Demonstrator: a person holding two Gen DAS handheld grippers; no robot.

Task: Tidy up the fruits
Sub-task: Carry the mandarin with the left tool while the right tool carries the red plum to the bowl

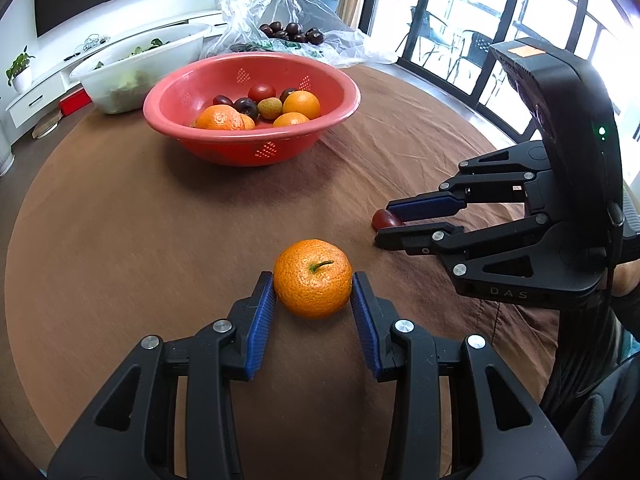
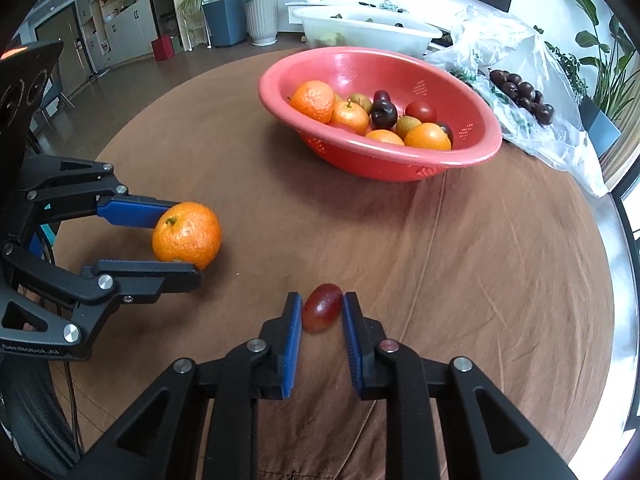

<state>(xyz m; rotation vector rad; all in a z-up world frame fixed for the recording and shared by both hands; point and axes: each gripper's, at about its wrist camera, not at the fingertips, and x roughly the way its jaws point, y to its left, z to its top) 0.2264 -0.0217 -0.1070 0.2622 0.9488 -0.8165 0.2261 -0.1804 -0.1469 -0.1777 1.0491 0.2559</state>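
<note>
Right wrist | right hand-held gripper grasps grape | left hand-held gripper grasps tangerine

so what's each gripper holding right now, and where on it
Left gripper clamps the round orange mandarin across its sides, stem up. Right gripper pinches the small oval dark-red fruit across its sides.

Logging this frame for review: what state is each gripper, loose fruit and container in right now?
left gripper: shut on the tangerine
tangerine: on the tablecloth, stem up, pads on both sides
right gripper: shut on the red grape
red grape: on the tablecloth, between the pads
red basket: upright, partly filled with mixed fruit
plastic bag: open, dark fruit lying on it
</note>
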